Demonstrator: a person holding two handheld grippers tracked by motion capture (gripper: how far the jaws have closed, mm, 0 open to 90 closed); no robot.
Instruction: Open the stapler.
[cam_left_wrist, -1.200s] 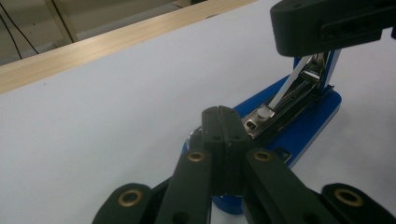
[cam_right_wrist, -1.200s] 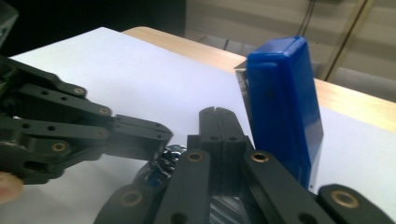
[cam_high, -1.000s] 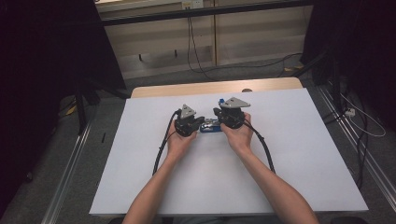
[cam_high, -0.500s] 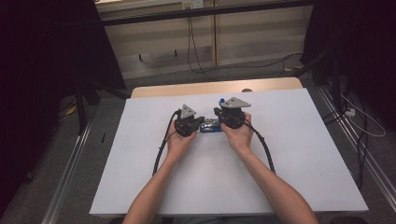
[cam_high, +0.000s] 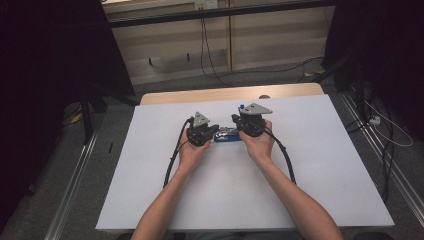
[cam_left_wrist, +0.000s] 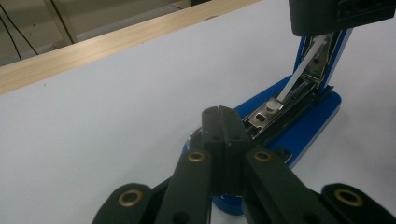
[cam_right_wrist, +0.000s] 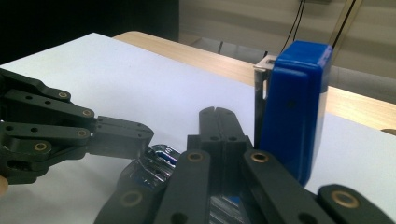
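Note:
A blue stapler (cam_high: 226, 137) lies on the white tabletop (cam_high: 300, 165) between my two grippers, its lid swung open. In the left gripper view its blue base (cam_left_wrist: 306, 128) and metal staple channel (cam_left_wrist: 273, 107) stretch away to the right, just behind my left gripper (cam_left_wrist: 222, 112), whose jaws are shut with nothing between them. In the right gripper view the blue lid (cam_right_wrist: 296, 116) stands upright right beside my right gripper (cam_right_wrist: 216, 112), shut and empty too. The left gripper (cam_right_wrist: 144, 135) rests its tip at the stapler's shiny front end (cam_right_wrist: 152, 165). Both hands hold still at mid-table.
A bare wooden strip (cam_high: 230, 94) runs along the table's far edge. Black cables (cam_high: 172, 160) trail from the grippers back toward the person. Metal rails (cam_high: 70, 200) flank the table on the floor, with loose wires (cam_high: 390, 135) at the right.

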